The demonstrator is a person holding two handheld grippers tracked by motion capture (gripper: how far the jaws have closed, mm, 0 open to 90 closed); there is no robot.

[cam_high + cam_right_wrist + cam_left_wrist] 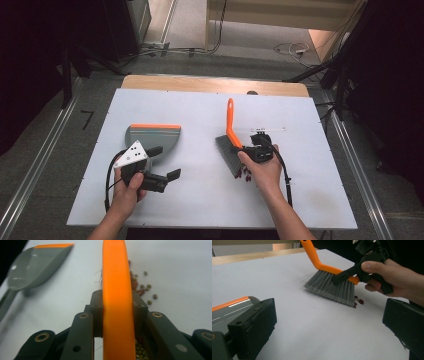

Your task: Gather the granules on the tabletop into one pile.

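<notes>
A hand brush (231, 145) with an orange plastic handle and grey bristles stands on the white table (200, 200), clamped in the right gripper (252, 151), whose jaws press on the two flat sides of the orange spine just above the bristle block, as the right gripper view (113, 310) confirms. The brush looks light; its handle appears stiff and smooth, so a grip on the flat spine near the head, as here, likely gives the best control, whereas the thin far end of the handle would probably swing. The bristles (329, 287) are soft and splay where they meet the table. The long axis of the handle runs away from the right gripper toward the far edge of the table, its tip pointing up and away; the bristle row slants down toward the person, with its edge resting on the surface. Small red and green beans (143, 290) lie scattered just beside the bristles, on the side nearer the right hand (262, 172). A grey dustpan (152, 137) with an orange lip lies flat just ahead of the left gripper (165, 162), well apart from the brush, its lip toward the far edge. The left gripper's jaws stand wide apart with nothing between them, seen also in the left gripper view (324, 322).
</notes>
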